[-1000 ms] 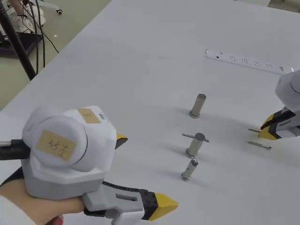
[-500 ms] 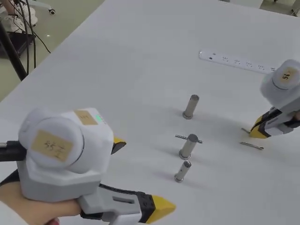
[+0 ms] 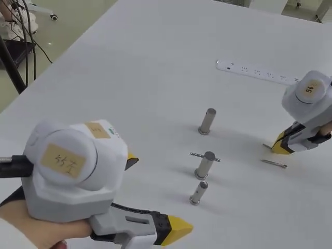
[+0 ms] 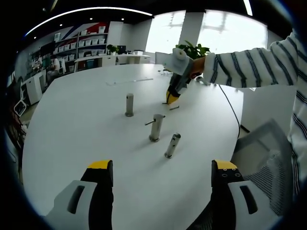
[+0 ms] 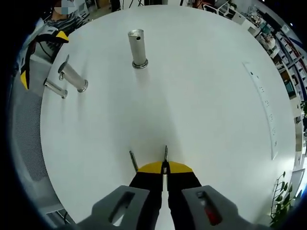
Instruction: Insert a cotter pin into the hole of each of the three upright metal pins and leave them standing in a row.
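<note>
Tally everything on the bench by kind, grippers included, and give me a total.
Upright metal pins: 3
Cotter pins: 3, one through the middle pin, one lying loose, one between the tips of the right gripper
Power strip: 1
Grippers: 2, left gripper and right gripper
Total: 9

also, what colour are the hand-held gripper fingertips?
Yellow. The fingertips show best in the left gripper view.
</note>
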Tool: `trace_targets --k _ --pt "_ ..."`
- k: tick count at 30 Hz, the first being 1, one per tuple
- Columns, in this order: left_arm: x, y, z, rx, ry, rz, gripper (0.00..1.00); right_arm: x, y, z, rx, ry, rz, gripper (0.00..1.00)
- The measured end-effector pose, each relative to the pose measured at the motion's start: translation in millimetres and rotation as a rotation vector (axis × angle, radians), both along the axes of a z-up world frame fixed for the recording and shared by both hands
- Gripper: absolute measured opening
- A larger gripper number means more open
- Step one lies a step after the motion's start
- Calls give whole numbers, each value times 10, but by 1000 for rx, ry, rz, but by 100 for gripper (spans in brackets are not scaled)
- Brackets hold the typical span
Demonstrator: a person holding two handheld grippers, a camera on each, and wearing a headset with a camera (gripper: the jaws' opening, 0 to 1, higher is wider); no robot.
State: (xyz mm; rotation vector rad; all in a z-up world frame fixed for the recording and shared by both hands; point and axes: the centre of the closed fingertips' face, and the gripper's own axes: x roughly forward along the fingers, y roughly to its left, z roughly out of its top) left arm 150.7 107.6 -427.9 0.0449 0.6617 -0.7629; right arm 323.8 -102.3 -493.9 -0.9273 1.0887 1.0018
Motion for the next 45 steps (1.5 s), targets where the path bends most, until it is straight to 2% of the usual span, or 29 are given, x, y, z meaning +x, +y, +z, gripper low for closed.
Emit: trace_targets --k 3,5,10,12,13,15,20,26,29,31,33,35,41,43,45 --pt "-2 -12 9 -2 -2 -1 82 -11 9 -2 -26 -23 9 0" --pt "-12 -17 10 -1 -2 -3 82 -17 12 -1 -48 -39 40 0" --pt "-61 -29 26 -5 -1 -7 82 -8 -5 8 -4 -36 -12 0" --pt "-70 -35 49 -10 -11 -7 82 -37 -27 8 -11 -16 -18 0" --pt "-74 -40 58 -14 -13 -7 82 -43 -37 22 -19 -22 -3 0" --pt "-83 -46 67 -20 -9 -5 81 -47 -39 59 -19 -36 4 0" --pt "-102 -50 94 -16 -20 -13 80 -37 17 273 15 -98 26 0" --pt "-116 -61 97 13 -28 -39 77 -130 71 475 55 -145 51 0" --pt "-111 -74 112 19 -34 -48 74 -185 106 612 81 -187 56 0" --pt "-116 -106 126 -5 -17 -45 74 -228 145 682 108 -208 47 0" --pt "-110 -128 147 -17 -23 -45 73 -333 201 747 127 -237 65 0" --pt "-108 -142 169 -17 -26 -44 73 -392 236 783 138 -260 69 0" --pt "-73 -166 276 -62 -28 -32 69 -627 423 916 192 -318 96 0" --pt "-38 -173 326 -80 -46 -28 68 -699 495 961 214 -336 111 0" --pt "-20 -179 351 -91 -46 -25 68 -748 536 997 224 -352 120 0"
